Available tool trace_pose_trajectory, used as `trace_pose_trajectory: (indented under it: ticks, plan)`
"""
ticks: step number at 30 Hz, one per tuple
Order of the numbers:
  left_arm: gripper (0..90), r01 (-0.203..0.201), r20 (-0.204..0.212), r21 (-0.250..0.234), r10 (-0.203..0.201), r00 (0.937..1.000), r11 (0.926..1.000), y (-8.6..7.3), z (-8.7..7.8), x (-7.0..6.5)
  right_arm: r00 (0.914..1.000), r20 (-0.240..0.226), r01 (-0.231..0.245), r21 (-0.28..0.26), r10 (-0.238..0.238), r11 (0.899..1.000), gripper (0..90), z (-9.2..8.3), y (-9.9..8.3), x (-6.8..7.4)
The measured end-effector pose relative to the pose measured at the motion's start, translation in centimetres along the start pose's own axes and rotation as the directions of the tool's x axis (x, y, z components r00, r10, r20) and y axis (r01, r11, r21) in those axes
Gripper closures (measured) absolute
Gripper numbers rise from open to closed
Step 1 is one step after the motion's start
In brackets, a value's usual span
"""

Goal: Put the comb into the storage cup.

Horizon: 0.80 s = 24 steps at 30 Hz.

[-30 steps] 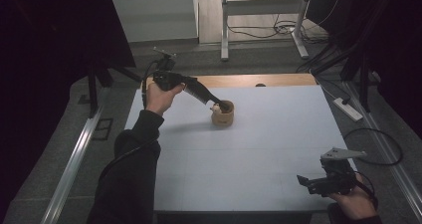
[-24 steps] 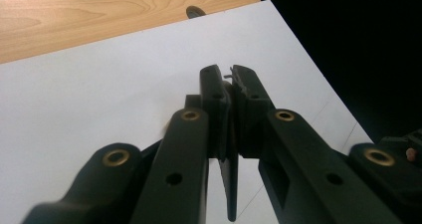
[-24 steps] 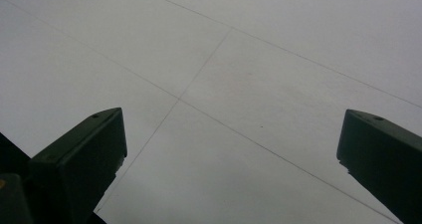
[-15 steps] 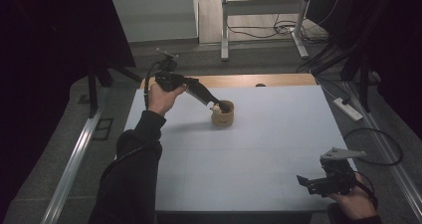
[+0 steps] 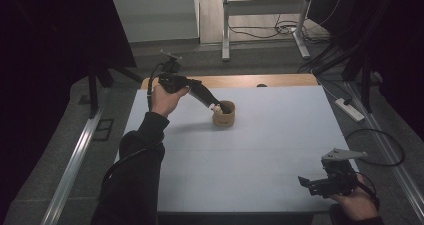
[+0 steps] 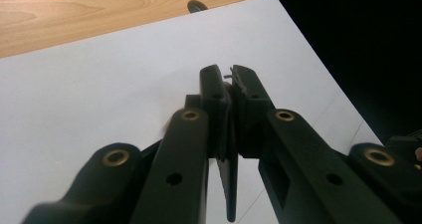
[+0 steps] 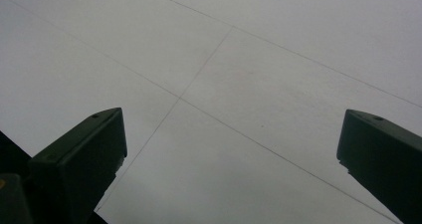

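A small tan wooden bowl (image 5: 224, 114) stands on the white table top (image 5: 280, 135), left of centre towards the far edge. My left gripper (image 5: 214, 105) slants down from the left, its tips at the bowl's near-left rim. A small pale spot shows at the tips; I cannot tell what it is. In the left gripper view the jaws of that gripper (image 6: 231, 72) are pressed together and hide the bowl. My right gripper (image 5: 306, 182) hovers low by the table's near right corner, its jaws wide apart over bare white surface (image 7: 231, 119).
A strip of bare wood (image 5: 280, 80) runs along the table's far edge, with a small dark knob (image 5: 260, 85) on it. A white power strip (image 5: 350, 110) and a looped cable (image 5: 380, 150) lie on the floor at the right. A metal rail (image 5: 75, 160) runs along the left.
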<state>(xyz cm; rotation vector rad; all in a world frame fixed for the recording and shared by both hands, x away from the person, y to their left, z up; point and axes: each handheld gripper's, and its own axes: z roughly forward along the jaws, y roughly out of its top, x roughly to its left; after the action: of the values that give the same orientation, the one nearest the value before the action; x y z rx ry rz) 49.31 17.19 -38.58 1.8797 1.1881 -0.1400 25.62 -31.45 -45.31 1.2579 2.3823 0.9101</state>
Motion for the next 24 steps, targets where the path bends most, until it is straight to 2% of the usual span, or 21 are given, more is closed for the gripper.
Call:
trace_pose_trajectory:
  ticks: [15,24]
  plan:
    - [83.8,-0.012,-0.018,0.001,0.012,0.9998,0.9999,-0.1,0.7,-0.3,1.0000,-0.001,0.003,0.002,-0.003,1.000,0.0,0.0,0.0,0.0]
    - [82.4,0.031,0.005,-0.043,-0.031,0.9995,0.9986,-0.8,0.7,0.9,1.0000,0.000,0.007,0.004,-0.007,1.000,0.0,0.0,0.0,0.0]
